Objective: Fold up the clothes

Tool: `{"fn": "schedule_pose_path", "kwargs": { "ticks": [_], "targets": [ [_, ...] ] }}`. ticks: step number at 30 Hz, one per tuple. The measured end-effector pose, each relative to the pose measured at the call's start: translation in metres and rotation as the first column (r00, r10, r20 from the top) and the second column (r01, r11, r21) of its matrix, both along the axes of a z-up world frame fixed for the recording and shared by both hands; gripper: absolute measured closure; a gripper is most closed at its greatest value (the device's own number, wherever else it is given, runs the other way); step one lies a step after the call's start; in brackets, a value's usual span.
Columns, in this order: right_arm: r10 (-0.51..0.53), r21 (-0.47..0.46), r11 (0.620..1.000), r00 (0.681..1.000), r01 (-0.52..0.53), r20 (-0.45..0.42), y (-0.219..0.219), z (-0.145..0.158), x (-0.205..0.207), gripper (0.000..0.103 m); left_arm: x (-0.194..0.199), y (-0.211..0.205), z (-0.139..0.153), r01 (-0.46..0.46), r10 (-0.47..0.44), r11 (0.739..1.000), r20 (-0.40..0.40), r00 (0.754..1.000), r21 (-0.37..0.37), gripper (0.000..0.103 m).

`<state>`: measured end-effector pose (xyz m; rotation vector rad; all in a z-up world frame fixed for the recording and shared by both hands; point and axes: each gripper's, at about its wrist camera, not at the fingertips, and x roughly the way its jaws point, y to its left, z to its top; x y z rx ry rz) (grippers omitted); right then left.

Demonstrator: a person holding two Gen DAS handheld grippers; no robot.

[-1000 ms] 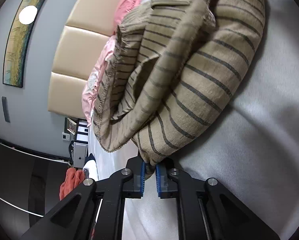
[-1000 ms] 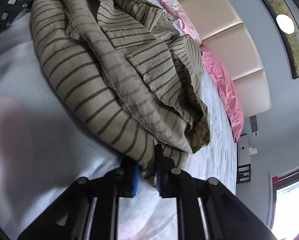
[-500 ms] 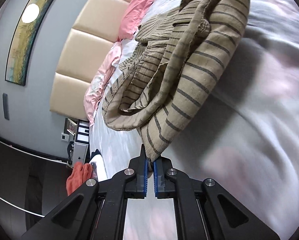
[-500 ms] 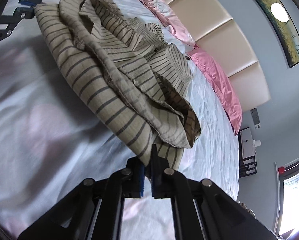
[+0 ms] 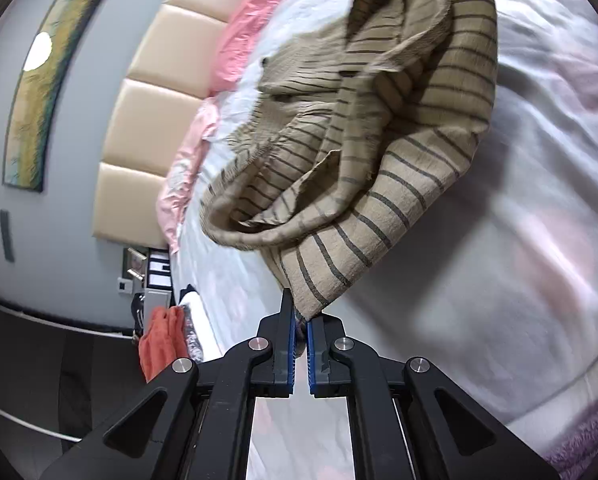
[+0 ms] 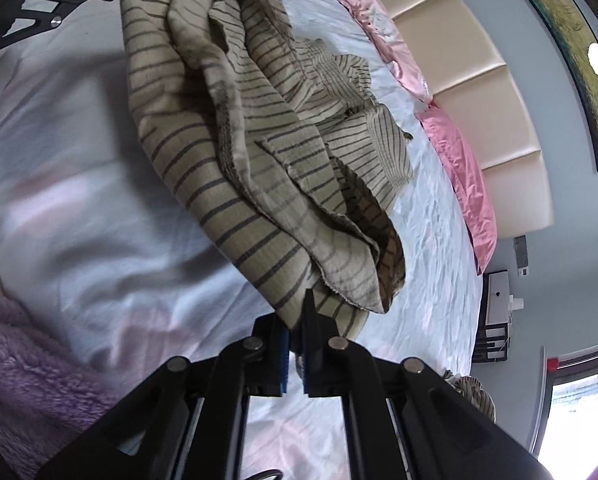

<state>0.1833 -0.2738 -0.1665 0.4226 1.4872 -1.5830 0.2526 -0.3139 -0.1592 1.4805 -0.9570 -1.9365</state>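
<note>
**Two tongs hold a striped garment by its corners above a bed**

The left tongs (image 5: 301, 326) are pinched nearly closed on one corner of a tan garment with dark stripes (image 5: 399, 168). The right tongs (image 6: 295, 322) are likewise clamped narrow on another corner of the same cloth. Between the two, the garment hangs bunched and twisted, its layers folded over one another; ahead of both tongs its far part trails onto the white bedsheet (image 6: 427, 240). Beyond it lie pink pillows (image 6: 463, 176) against a cream padded headboard (image 5: 139, 120). A purple fleecy fabric (image 6: 27, 360) sits below and left of the right tongs. The left tongs also show at the top left of the right wrist view, at the cloth's far corner.

Judged from this, the cloth is being lifted or spread by its corners. To do it well, keep both grips firm, draw the tongs apart until the held edge is taut, and let the tangled layers drop free before laying it flat. Pulling unevenly risks a corner slipping out.
</note>
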Motion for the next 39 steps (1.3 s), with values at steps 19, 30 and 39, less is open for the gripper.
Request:
{"fn": "schedule_pose_path", "kwargs": {
  "ticks": [19, 30, 39],
  "targets": [
    [0.047, 0.213, 0.974, 0.989, -0.077, 0.143, 0.012, -0.036, 0.015, 0.091, 0.003, 0.023, -0.046, 0.101, -0.144, 0.978, 0.240, 0.960, 0.181, 0.069],
    [-0.112, -0.032, 0.980, 0.686, 0.194, 0.719, 0.008, 0.032, -0.069, 0.090, -0.015, -0.030, 0.025, 0.056, 0.011, 0.783, -0.105, 0.994, 0.619, 0.047],
    [-0.294, 0.186, 0.954, 0.596, 0.237, 0.747, -0.008, -0.014, -0.083, 0.090, -0.050, -0.080, -0.012, -0.120, 0.161, 0.670, 0.015, 0.987, 0.732, 0.047]
  ]
}}
